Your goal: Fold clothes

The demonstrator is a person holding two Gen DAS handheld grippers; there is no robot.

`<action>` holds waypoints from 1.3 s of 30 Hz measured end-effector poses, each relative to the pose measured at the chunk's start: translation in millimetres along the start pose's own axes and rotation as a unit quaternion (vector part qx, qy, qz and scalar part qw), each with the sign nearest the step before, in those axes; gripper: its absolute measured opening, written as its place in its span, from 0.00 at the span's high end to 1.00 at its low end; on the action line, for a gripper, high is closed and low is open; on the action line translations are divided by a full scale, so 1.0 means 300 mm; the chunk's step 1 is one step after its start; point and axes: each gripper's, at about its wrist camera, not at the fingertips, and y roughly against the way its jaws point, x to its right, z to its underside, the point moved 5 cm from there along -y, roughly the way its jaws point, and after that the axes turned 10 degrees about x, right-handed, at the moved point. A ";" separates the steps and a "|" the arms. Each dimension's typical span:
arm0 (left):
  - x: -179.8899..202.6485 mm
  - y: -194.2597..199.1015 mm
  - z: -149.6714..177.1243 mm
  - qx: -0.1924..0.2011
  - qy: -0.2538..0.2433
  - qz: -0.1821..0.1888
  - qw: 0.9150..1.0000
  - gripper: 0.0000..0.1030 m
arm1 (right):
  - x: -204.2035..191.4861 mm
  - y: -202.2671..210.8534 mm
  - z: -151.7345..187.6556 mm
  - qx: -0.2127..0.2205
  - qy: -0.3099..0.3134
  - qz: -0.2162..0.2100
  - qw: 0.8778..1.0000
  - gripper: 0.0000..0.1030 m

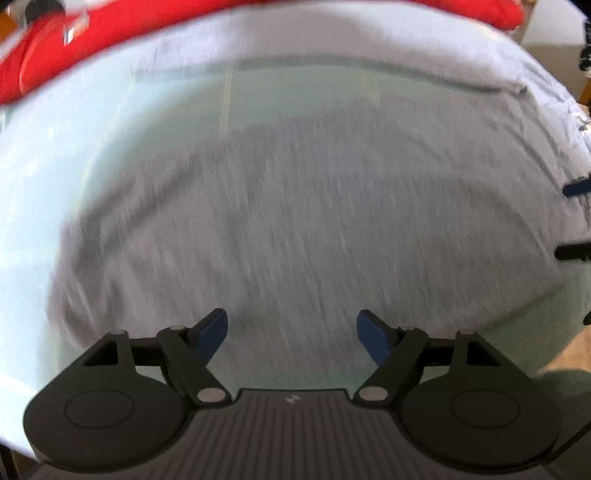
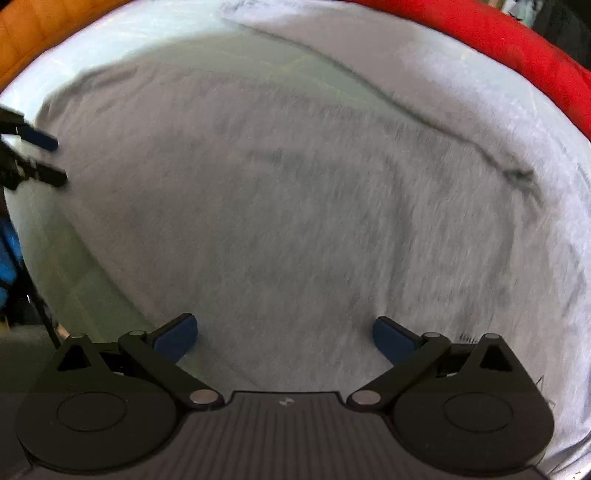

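A grey heathered garment (image 1: 295, 229) lies spread flat on a pale green table top (image 1: 303, 88); the right wrist view shows the same grey garment (image 2: 295, 206). My left gripper (image 1: 291, 332) hangs over its near edge, open, with nothing between the blue pads. My right gripper (image 2: 284, 336) is over the cloth too, open and empty. Each gripper's fingertips show at the edge of the other's view: the right gripper's fingertips (image 1: 576, 188) and the left gripper's fingertips (image 2: 40, 140). Both views are blurred by motion.
A lighter grey cloth (image 1: 424, 48) lies behind the garment, and a red cloth (image 1: 110, 33) runs along the far edge. That red cloth (image 2: 517, 44) shows at upper right in the right wrist view. Orange-brown wood (image 2: 33, 33) sits at upper left.
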 end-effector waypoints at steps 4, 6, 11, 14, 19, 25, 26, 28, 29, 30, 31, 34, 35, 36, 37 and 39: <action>-0.055 -0.042 -0.029 0.020 -0.009 -0.010 1.000 0.25 | -0.033 -0.098 -0.118 0.053 -0.015 0.026 0.998 0.00; -0.083 -0.075 -0.003 -0.002 -0.015 -0.021 1.000 0.24 | -0.068 -0.137 -0.104 0.045 -0.016 0.028 0.998 0.00; -0.193 -0.016 0.120 -0.043 0.063 -0.019 0.997 0.23 | -0.190 -0.115 -0.052 0.018 -0.006 -0.009 1.000 0.00; -0.212 -0.003 0.082 -0.032 0.058 -0.024 0.998 0.24 | -0.232 -0.090 -0.075 0.020 0.021 -0.017 0.999 0.00; -0.232 -0.056 0.016 0.002 0.041 -0.017 0.999 0.24 | -0.307 -0.106 -0.184 0.070 0.037 -0.048 0.996 0.00; -0.292 -0.007 0.147 -0.034 0.103 -0.018 0.994 0.23 | -0.453 -0.183 -0.162 0.021 -0.004 -0.123 0.992 0.00; -0.294 0.008 0.154 -0.036 0.104 -0.018 0.994 0.23 | -0.474 -0.178 -0.169 0.022 0.002 -0.138 0.990 0.00; -0.293 0.015 0.123 -0.024 0.096 -0.017 0.995 0.25 | -0.501 -0.162 -0.187 0.025 0.006 -0.161 0.987 0.00; -0.292 0.017 0.102 -0.016 0.091 -0.016 0.996 0.25 | -0.500 -0.154 -0.199 0.030 0.005 -0.162 0.986 0.00; -0.291 0.014 0.078 -0.005 0.089 -0.013 0.996 0.25 | -0.495 -0.152 -0.210 0.035 0.003 -0.159 0.987 0.00; -0.289 0.008 0.053 0.009 0.087 -0.008 0.996 0.24 | -0.487 -0.155 -0.217 0.036 -0.001 -0.151 0.988 0.00; -0.296 -0.035 -0.004 0.037 0.078 0.005 0.996 0.25 | -0.468 -0.173 -0.216 0.026 -0.018 -0.137 0.990 0.00; -0.295 -0.048 -0.016 0.046 0.071 0.008 0.996 0.25 | -0.465 -0.182 -0.209 0.020 -0.025 -0.138 0.990 0.00; -0.293 -0.060 -0.031 0.056 0.064 0.014 0.996 0.25 | -0.471 -0.184 -0.205 0.016 -0.024 -0.139 0.990 0.00; -0.297 -0.075 -0.054 0.065 0.055 0.020 0.996 0.24 | -0.481 -0.183 -0.201 0.014 -0.019 -0.140 0.990 0.00; -0.317 -0.113 -0.077 0.066 0.048 0.021 0.996 0.24 | -0.492 -0.188 -0.201 0.013 -0.016 -0.136 0.990 0.00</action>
